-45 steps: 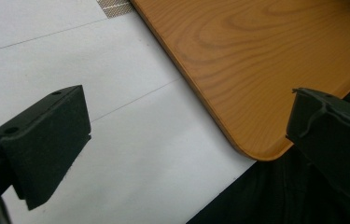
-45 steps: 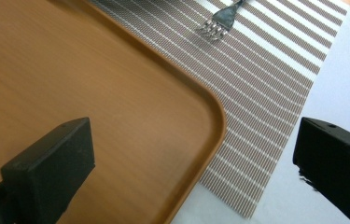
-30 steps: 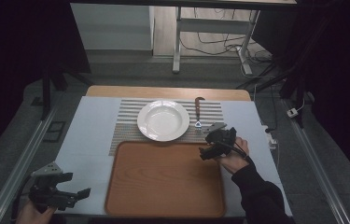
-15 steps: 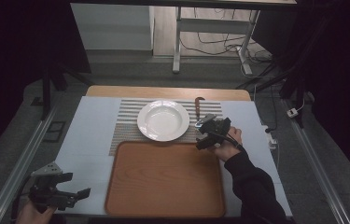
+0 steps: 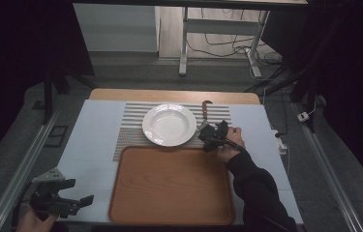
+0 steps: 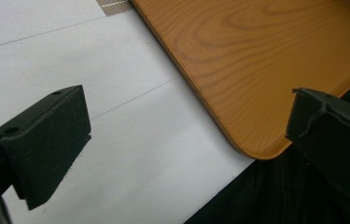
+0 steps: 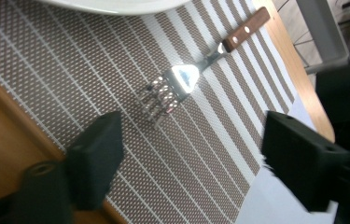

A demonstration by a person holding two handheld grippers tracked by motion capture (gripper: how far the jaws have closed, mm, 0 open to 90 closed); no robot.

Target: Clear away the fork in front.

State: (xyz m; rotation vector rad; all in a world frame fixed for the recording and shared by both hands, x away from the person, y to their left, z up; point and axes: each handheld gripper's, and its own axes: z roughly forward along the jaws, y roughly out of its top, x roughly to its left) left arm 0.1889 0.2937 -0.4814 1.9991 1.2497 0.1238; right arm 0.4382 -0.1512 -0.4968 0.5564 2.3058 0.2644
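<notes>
A fork [image 7: 182,79] with a wooden handle lies on the striped placemat [image 7: 70,70], just right of the white plate [image 5: 169,124]. In the high view the fork [image 5: 204,110] points its tines toward the tray. My right gripper [image 7: 191,135] hovers just short of the tines. Its jaws have just been closing; they still stand apart, with nothing between the pads. The right gripper [image 5: 205,134] sits at the placemat's near right corner. At the table's front left, my left gripper [image 5: 80,191] rests open and empty over the white surface, with the left gripper [image 6: 186,121] beside the tray's corner.
A wooden tray [image 5: 169,183] lies empty in front of the placemat [image 5: 130,130]; its corner [image 6: 266,56] is near my left jaws. A white mat [image 5: 92,145] covers the tabletop. Metal rails run along both sides of the table.
My right gripper has moved up and left across the table to the fork's tines beside the plate. The left gripper has stayed put.
</notes>
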